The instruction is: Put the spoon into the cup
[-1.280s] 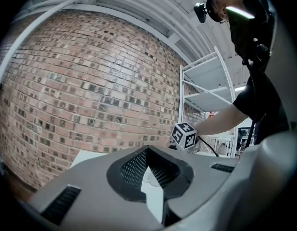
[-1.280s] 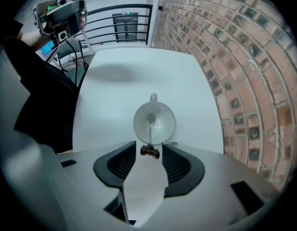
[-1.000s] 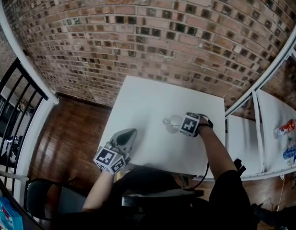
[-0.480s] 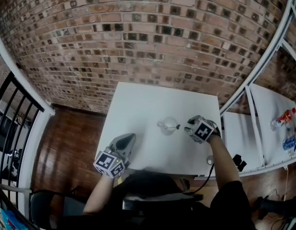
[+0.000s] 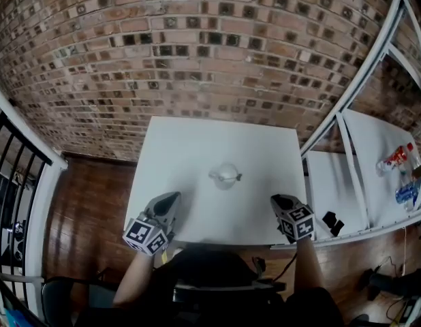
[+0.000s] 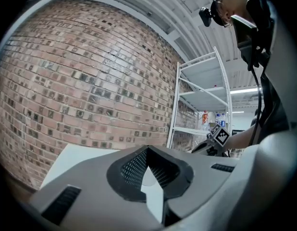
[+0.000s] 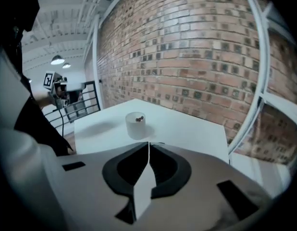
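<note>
A frosted clear cup (image 5: pixel 224 176) stands upright in the middle of the white table (image 5: pixel 197 142), with the spoon (image 5: pixel 234 178) resting inside it. In the right gripper view the cup (image 7: pixel 135 125) shows the spoon's dark end (image 7: pixel 137 120) at its rim. My right gripper (image 5: pixel 279 199) is at the table's near right edge, well clear of the cup. Its jaws are closing, almost together, and nothing is between them (image 7: pixel 149 145). My left gripper (image 5: pixel 173 197) rests at the near left, pointing level, and its jaws meet at the tips (image 6: pixel 147 149) with nothing in them.
A brick wall stands behind the table. White shelving (image 5: pixel 347 176) to the right holds bottles (image 5: pixel 396 160) and small black items (image 5: pixel 331 220). A black railing (image 5: pixel 9 182) runs along the left. Wooden floor surrounds the table.
My right gripper has drawn back from the cup to the table's near right edge, and its jaws have come together. The spoon stays in the cup. The left gripper has hardly moved.
</note>
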Tool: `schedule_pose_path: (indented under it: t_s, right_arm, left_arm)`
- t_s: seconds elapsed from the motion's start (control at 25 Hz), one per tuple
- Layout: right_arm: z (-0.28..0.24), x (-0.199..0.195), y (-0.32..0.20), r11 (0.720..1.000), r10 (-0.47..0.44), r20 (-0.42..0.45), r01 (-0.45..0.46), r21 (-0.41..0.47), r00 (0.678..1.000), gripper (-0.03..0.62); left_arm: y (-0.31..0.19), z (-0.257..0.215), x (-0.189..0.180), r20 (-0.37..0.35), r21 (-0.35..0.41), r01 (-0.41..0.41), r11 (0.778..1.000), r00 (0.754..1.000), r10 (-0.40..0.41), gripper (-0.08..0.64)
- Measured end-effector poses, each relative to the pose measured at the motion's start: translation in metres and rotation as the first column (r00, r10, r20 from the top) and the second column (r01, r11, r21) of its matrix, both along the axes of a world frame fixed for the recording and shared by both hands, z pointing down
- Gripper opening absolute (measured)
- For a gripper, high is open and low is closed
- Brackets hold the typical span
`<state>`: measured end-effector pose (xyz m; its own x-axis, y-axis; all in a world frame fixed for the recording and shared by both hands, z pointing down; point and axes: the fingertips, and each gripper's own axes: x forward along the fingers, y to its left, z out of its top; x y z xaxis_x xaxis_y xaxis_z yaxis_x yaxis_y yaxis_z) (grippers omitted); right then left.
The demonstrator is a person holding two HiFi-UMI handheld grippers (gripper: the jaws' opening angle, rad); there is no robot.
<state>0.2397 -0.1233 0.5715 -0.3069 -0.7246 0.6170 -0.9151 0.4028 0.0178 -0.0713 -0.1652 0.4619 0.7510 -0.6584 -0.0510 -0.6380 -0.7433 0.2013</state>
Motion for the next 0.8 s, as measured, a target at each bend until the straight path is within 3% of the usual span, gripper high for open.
schedule_pose_path:
  t_s: [0.08,0.16,0.28,0.52,0.8]
  right_arm:
    - [-0.001,0.0,0.015,0.995,0.078,0.132,-0.085,0.049,0.988,0.005]
    - [-0.001,-0.001,0.027,0.982,0.144,0.266,-0.171,0.079,0.953,0.005]
    - [-0.013,0.0,0.031,0.95,0.205,0.375,-0.276,0.145,0.904,0.004]
    - [-0.044,0.01,0.037,0.901,0.238,0.397,-0.354,0.25,0.886,0.003]
    - [-0.04,0.016,0.041,0.893,0.264,0.396,-0.378,0.245,0.88,0.002]
  left_arm:
    - [0.0,0.005,-0.002,-0.008,-0.015,0.014,1.0,1.0,-0.014,0.005]
    - [0.001,0.01,-0.005,-0.02,-0.033,0.028,0.999,0.999,-0.029,0.005]
    - [0.002,0.012,-0.003,-0.02,-0.039,0.031,0.999,0.999,-0.032,0.005]
    - [0.005,0.012,-0.001,-0.013,-0.037,0.03,0.999,0.999,-0.03,0.005]
    - [0.003,0.018,-0.012,-0.033,-0.057,0.067,0.996,0.997,-0.069,0.005]
